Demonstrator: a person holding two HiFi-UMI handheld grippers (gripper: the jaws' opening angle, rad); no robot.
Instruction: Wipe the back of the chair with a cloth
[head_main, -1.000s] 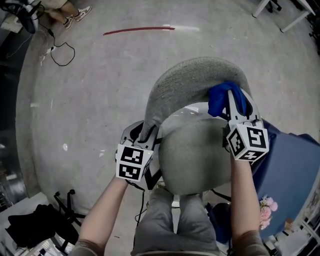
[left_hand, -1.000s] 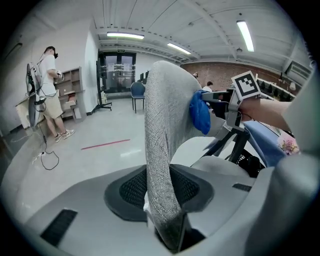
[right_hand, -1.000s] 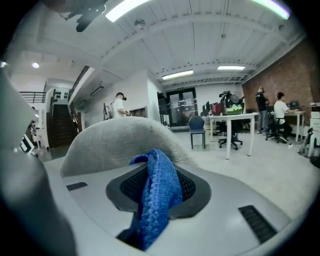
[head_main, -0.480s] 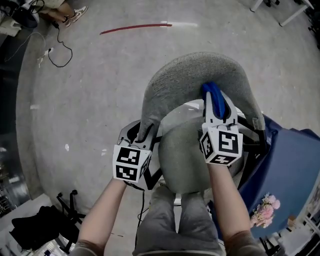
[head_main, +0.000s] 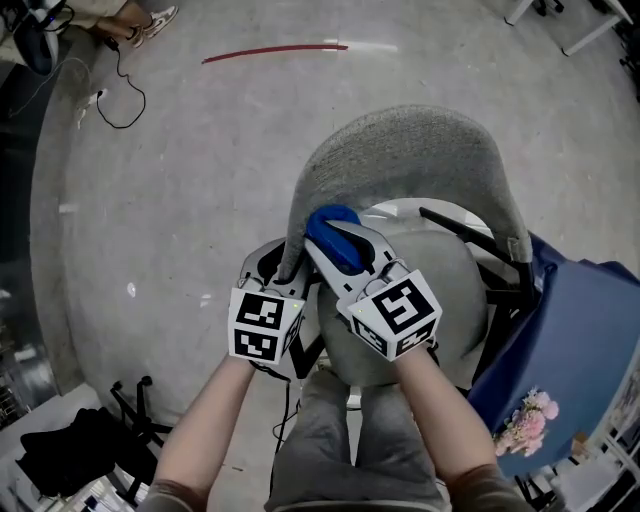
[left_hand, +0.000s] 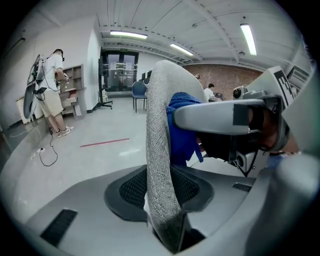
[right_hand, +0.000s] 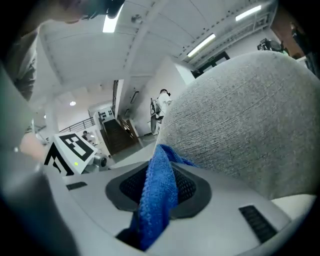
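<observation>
The chair's base is hidden beneath the grey seat (head_main: 440, 290) in the head view, and the tips of the left gripper (head_main: 292, 268) disappear behind the left end of the curved grey backrest (head_main: 400, 150). The left gripper view settles it: its jaws are clamped on the backrest's narrow edge, which stands upright between them. At the lower right a blue cover (head_main: 570, 340), possibly a tablecloth, is cut off by the frame, with pink flowers (head_main: 525, 425) at its edge. A person (left_hand: 50, 95) stands at the far left of the left gripper view; the head view's upper left corner shows only their shoes, near a black cable (head_main: 120, 95) and a red line (head_main: 275, 52) on the floor.

Each gripper's cube carries black-and-white square marker patterns.

The right gripper (head_main: 345, 255) is closed on the blue cloth (head_main: 332, 238), which hangs pinched between its jaws and is pressed against the inner face of the backrest. A second ago the cloth was at the backrest's right end, half a second ago near its middle; now it sits at the left end, just beside the left gripper, which has kept its grip in the same spot.
</observation>
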